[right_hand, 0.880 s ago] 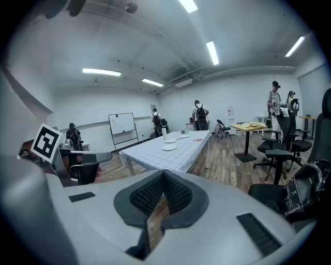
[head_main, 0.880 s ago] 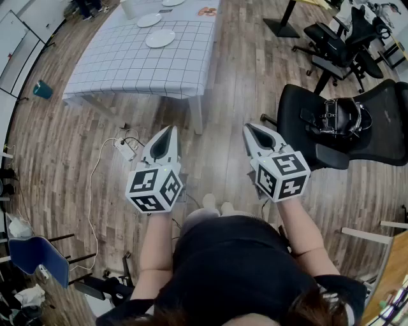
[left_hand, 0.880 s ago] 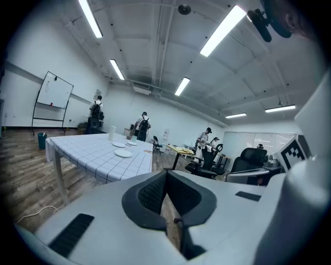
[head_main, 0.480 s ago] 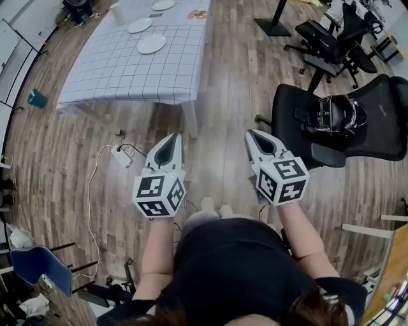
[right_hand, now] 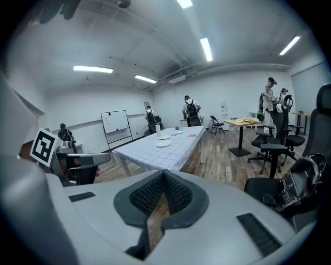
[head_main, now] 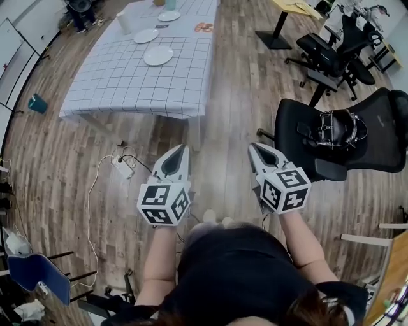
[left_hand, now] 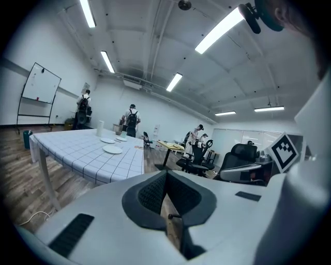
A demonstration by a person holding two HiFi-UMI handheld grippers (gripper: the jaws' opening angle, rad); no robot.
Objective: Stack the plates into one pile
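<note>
Three white plates lie apart on the far part of a table (head_main: 127, 89) with a white checked cloth: a near plate (head_main: 158, 55), a second plate (head_main: 146, 35) and a third plate (head_main: 169, 16). The same near plate (left_hand: 112, 149) (right_hand: 163, 144) shows small in both gripper views. My left gripper (head_main: 180, 148) and right gripper (head_main: 255, 146) hang side by side over the wooden floor, well short of the table. Both are shut with nothing between their jaws. In their own views the left gripper (left_hand: 165, 173) and the right gripper (right_hand: 164, 173) point toward the table.
A black office chair (head_main: 338, 134) with a headset-like object on its seat stands just right of my right gripper. A power strip with a cable (head_main: 124, 167) lies on the floor at the left. More chairs (head_main: 331, 51) stand at the back right. Several people stand beyond the table.
The table has slid down the head view toward the grippers, and more of its far end shows. Both grippers stay shut and empty, side by side.
</note>
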